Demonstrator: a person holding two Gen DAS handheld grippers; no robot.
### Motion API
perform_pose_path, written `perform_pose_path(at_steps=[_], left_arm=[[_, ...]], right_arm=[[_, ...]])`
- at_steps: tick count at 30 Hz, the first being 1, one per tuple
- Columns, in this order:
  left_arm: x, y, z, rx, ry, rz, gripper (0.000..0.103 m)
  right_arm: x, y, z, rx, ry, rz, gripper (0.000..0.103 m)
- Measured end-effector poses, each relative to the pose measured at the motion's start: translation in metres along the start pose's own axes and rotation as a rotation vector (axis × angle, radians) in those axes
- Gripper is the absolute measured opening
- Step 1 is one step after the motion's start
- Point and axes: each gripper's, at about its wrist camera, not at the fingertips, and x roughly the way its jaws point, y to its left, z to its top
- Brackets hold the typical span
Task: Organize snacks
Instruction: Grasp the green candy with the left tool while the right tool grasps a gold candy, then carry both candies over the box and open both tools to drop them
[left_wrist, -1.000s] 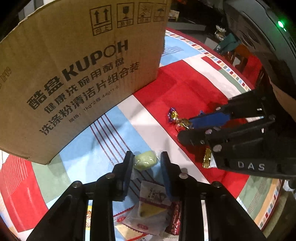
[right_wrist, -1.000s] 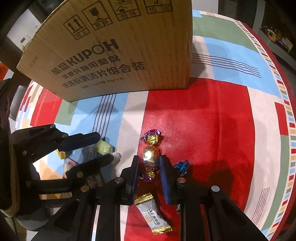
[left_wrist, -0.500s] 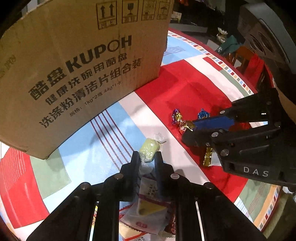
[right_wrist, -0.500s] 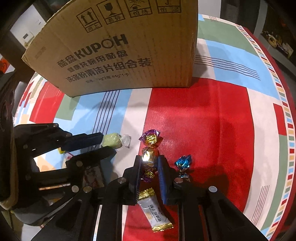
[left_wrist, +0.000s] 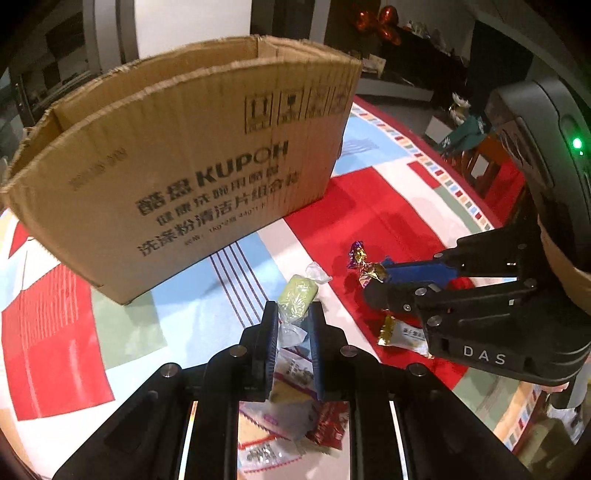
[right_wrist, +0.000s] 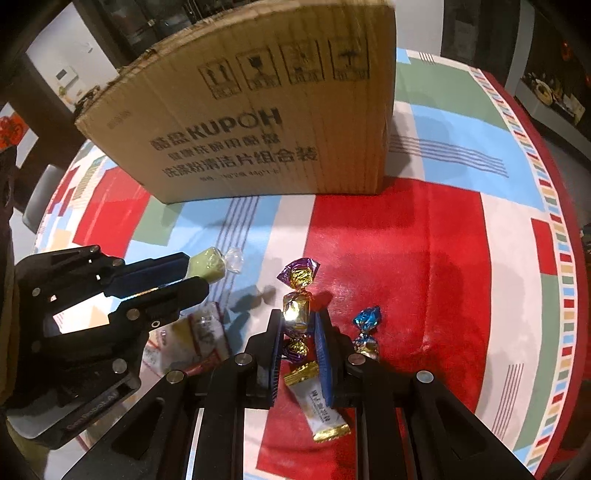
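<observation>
You hold two sweets at once: your left gripper (left_wrist: 291, 325) pinches a green sweet (left_wrist: 297, 297) in clear wrap between its fingers, and your right gripper (right_wrist: 298, 325) is pressed onto a gold sweet (right_wrist: 295, 306) with purple twisted ends. Both seem lifted just above the cloth, in front of the cardboard box (left_wrist: 192, 173), which stands open-topped toward the far side of the round table (right_wrist: 554, 206). Judging by this, you are early to midway: two pieces are in hand but not yet over the box, and the inside of the box is hidden, so you cannot tell what it already holds. Left on the cloth, near the edge closest to you, I count one purple-and-gold sweet (right_wrist: 300, 275) just beyond your right gripper, one blue sweet (right_wrist: 366, 319) to its right with a second small foil piece (right_wrist: 365, 343) touching it, and one white bar with gold ends (right_wrist: 317, 402) lying under the right gripper's fingers. Under and beside your left gripper lies a small heap of flat packets (left_wrist: 291, 376): a white-and-yellow one on top, a dark red one (left_wrist: 328, 424) at its right, and one or two more pale packets beneath; the exact count there is unclear because they overlap. So roughly four loose wrapped pieces and a few packets remain. The likely next step is to carry both sweets up over the box rim and let go inside.
</observation>
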Motion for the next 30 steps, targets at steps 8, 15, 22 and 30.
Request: perform_pose_path(at_steps=[8,15,22,30], left_arm=[[-0.042,-0.003,0.003,-0.042,-0.075,0.015,0.017],[-0.079,-0.010,0.008,-0.051,-0.143,0.041,0.017],[-0.108,-0.008,0.016,-0.084,-0.203,0.054,0.017],[-0.144,-0.002,0.025,-0.117,-0.262,0.084,0.017]], right_arm=[[-0.040,0.006,0.006,-0.027,-0.083,0.013,0.018],[-0.072,0.015,0.008,-0.049,-0.155,0.038,0.018],[-0.101,0.024,0.014,-0.067,-0.230,0.045,0.018],[-0.134,0.033,0.027,-0.085,-0.316,0.049,0.018]])
